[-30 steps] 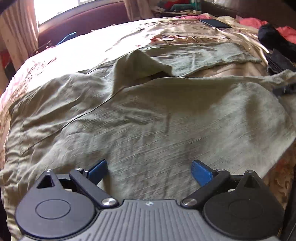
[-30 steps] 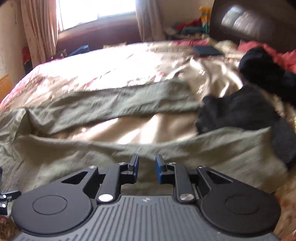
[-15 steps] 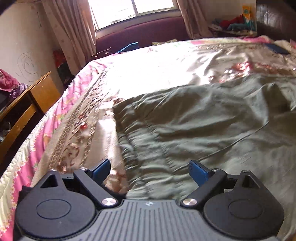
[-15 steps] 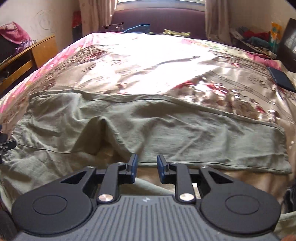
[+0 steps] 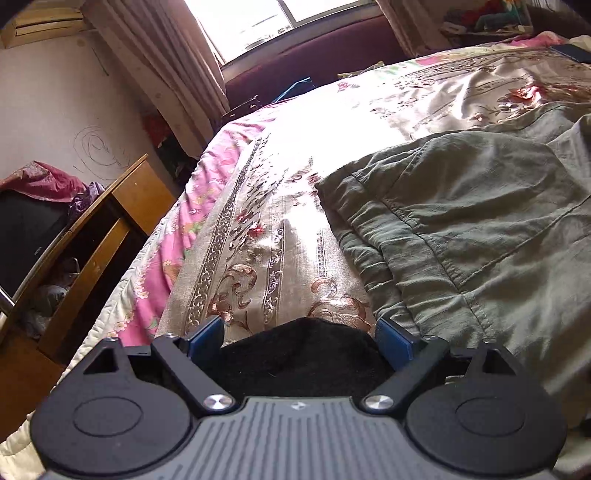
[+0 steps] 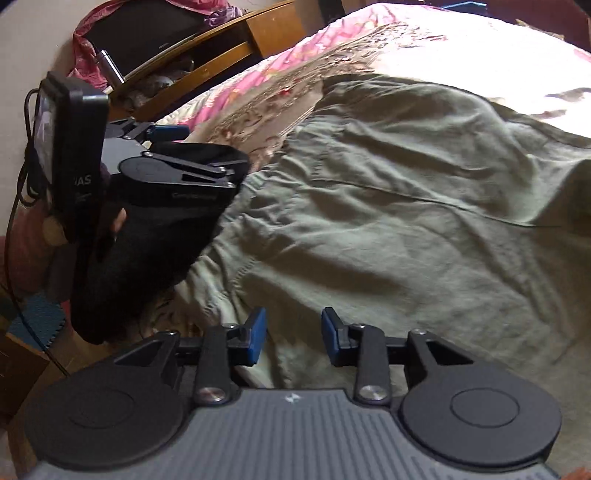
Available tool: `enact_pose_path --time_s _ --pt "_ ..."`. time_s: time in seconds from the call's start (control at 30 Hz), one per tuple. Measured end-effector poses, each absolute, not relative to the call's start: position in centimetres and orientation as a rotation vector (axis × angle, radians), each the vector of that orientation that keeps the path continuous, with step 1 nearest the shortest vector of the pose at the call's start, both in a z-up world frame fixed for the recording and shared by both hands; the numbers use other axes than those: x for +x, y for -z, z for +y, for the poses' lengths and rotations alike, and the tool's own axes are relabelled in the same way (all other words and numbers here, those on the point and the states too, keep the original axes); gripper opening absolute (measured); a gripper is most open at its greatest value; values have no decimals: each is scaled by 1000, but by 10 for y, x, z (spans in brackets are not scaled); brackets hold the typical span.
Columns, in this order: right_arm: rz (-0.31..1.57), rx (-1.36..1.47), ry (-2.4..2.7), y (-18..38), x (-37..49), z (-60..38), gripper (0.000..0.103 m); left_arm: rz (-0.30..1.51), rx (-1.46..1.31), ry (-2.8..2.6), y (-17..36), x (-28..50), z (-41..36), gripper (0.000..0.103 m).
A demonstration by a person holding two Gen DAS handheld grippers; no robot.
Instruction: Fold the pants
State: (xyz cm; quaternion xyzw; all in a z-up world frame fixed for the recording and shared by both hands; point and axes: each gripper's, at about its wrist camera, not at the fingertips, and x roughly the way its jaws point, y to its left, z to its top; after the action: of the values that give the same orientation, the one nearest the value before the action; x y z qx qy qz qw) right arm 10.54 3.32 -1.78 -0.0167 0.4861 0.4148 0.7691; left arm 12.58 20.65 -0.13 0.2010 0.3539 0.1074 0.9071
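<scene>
Olive green pants (image 5: 480, 229) lie spread and wrinkled on the floral bedspread (image 5: 280, 229); the waistband end faces the bed's left side. They also fill the right wrist view (image 6: 388, 221). My left gripper (image 5: 299, 338) is open, with a black cloth (image 5: 303, 362) lying under and between its jaws, just left of the waistband corner. It also shows in the right wrist view (image 6: 173, 147), at the pants' left edge. My right gripper (image 6: 291, 336) is open over the near edge of the pants, holding nothing.
A wooden desk (image 5: 110, 229) with a dark monitor (image 5: 26, 236) stands left of the bed. Curtains and a window (image 5: 258, 22) are behind. The pink edge of the bedspread (image 5: 177, 240) drops off at the left.
Both grippers have swung left from the pant legs to the waistband end. The right gripper's jaws have opened wider. The black cloth has come between the left jaws.
</scene>
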Motion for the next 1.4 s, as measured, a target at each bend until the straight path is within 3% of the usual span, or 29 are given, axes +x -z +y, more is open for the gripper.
enact_pose_path --time_s 0.13,0.3,0.43,0.63,0.83,1.0,1.03,1.1,1.2,1.4 --pt "1166 10 -913 32 117 56 36 711 370 -203 -11 126 213 102" --pt "1006 -57 -893 -23 152 19 34 627 269 -97 -42 156 222 102" --pt "858 -228 -721 -47 227 -14 35 630 271 -46 -40 213 224 102" --pt "827 -437 -604 -18 335 -40 35 709 207 2 -16 284 237 96" --pt "906 -511 -638 20 374 -44 35 779 183 81 8 310 241 90" --pt "912 -491 -644 20 374 -44 33 814 85 94 16 305 252 77" --pt "918 -486 -647 20 374 -44 27 810 73 99 16 304 254 75" --pt "929 -472 -661 20 372 -41 8 813 48 109 15 306 257 55" --pt "914 -485 -638 20 365 -35 0 815 -20 108 13 313 266 38" --pt "858 -454 -573 -5 352 -48 0 774 4 107 -2 305 258 26"
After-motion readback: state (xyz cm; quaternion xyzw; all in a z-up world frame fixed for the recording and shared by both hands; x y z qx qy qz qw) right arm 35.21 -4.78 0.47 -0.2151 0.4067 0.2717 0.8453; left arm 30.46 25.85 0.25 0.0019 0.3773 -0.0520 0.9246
